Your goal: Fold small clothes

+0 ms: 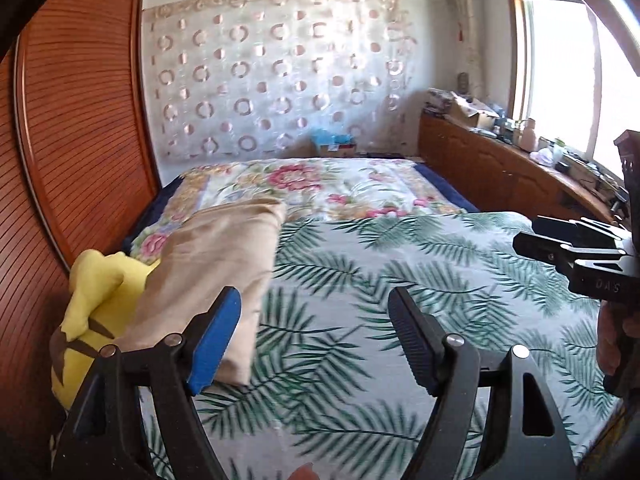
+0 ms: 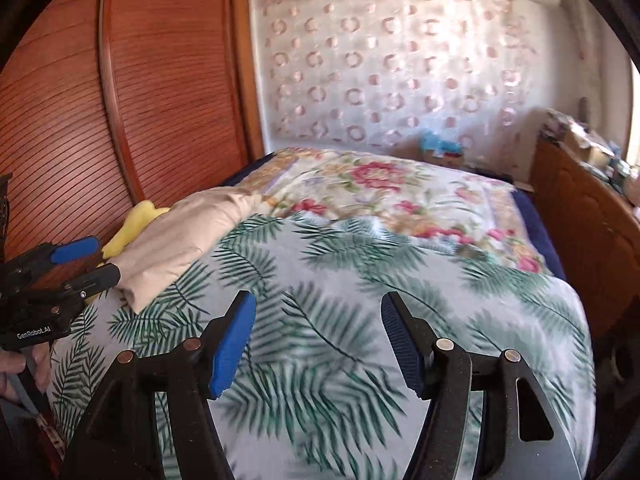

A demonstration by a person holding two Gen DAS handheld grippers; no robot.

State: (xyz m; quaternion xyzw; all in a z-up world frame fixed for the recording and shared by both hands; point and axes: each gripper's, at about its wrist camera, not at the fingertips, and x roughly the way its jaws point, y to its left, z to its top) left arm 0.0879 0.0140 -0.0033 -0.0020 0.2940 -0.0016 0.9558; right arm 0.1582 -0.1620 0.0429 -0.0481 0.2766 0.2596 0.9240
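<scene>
Left wrist view: left hand-held gripper with jaws wide apart, nothing between them; only the palm-leaf bedspread shows in the gap. Folded beige garment lies on the bed's left side, just beyond the blue left pad, resting partly against a yellow plush toy by the wooden wardrobe. Right hand-held gripper enters from the right edge; white letters on its body read roughly "DAS", partly blurred. Open cardboard box on the wooden worktop under the window; contents too small to tell.

Right wrist view: right hand-held gripper also spread open and empty, over the bedspread. Left hand-held gripper at the left edge, jaws parted, labelled "GenRobot.AI". Beige garment just beside its tips, not touching as far as I can tell. Floral blanket covers the far half of the bed.
</scene>
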